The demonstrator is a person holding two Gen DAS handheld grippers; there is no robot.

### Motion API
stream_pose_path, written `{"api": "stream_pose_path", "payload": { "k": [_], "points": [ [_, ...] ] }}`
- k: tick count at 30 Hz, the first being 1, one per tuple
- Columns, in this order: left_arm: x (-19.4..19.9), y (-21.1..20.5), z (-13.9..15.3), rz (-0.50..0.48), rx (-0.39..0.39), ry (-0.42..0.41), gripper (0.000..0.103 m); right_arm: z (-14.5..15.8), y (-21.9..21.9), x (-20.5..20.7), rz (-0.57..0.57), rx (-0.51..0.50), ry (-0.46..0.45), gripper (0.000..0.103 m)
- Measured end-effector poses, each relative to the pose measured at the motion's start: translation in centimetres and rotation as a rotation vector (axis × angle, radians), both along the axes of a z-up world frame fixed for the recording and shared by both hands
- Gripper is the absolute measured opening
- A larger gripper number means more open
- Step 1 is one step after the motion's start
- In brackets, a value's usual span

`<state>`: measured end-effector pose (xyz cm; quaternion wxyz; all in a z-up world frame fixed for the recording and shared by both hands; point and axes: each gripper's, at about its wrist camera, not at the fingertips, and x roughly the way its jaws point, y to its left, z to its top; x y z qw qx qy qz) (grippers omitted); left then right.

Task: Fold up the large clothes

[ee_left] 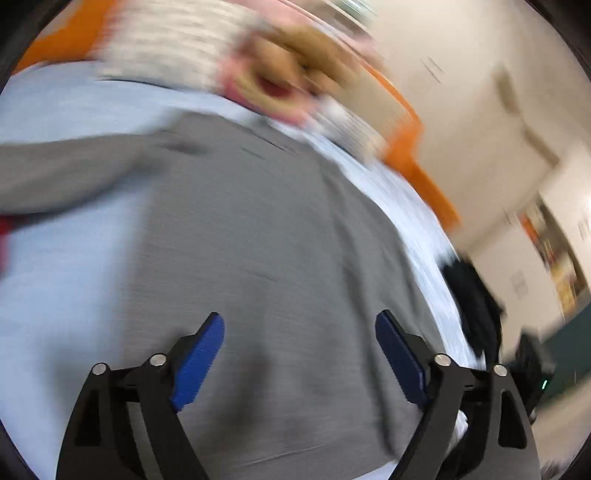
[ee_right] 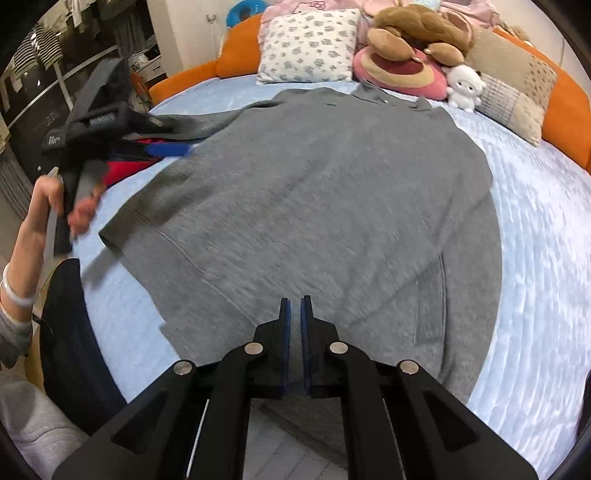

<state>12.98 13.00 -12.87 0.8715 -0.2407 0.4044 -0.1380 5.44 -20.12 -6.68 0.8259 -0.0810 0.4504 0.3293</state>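
Note:
A large grey sweater (ee_right: 314, 192) lies spread flat on a light blue bed (ee_right: 546, 229), collar toward the pillows. Its right sleeve is folded across the body. My right gripper (ee_right: 295, 306) is nearly shut with a thin gap, empty, above the sweater's lower hem. My left gripper (ee_left: 299, 325) is open and empty, hovering over the sweater (ee_left: 258, 240); this view is motion-blurred. The left gripper also shows in the right wrist view (ee_right: 166, 149), held at the bed's left side near the left sleeve.
Pillows (ee_right: 308, 46), plush toys (ee_right: 417, 33) and a white plush (ee_right: 465, 88) sit at the bed's head against an orange frame (ee_right: 565, 103). A red item (ee_right: 122, 171) lies at the left edge. Dark cloth (ee_right: 70, 332) hangs at the near left.

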Motion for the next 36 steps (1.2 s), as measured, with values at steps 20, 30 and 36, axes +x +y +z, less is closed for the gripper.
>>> {"api": "stream_pose_path", "payload": {
  "k": [20, 30, 36],
  "points": [
    [-4.3, 32.1, -2.9, 0.684, -0.306, 0.094, 0.092, -0.9, 6.2, -0.7, 0.064, 0.026, 0.066, 0.058],
    [-1.4, 33.9, -2.8, 0.631, -0.344, 0.047, 0.092, 1.1, 8.4, 5.2, 0.051, 0.131, 0.055, 0.058],
    [-0.6, 35.0, -3.9, 0.579, -0.316, 0.095, 0.02, 2.9, 12.9, 13.4, 0.048, 0.199, -0.024, 0.046]
  ]
}}
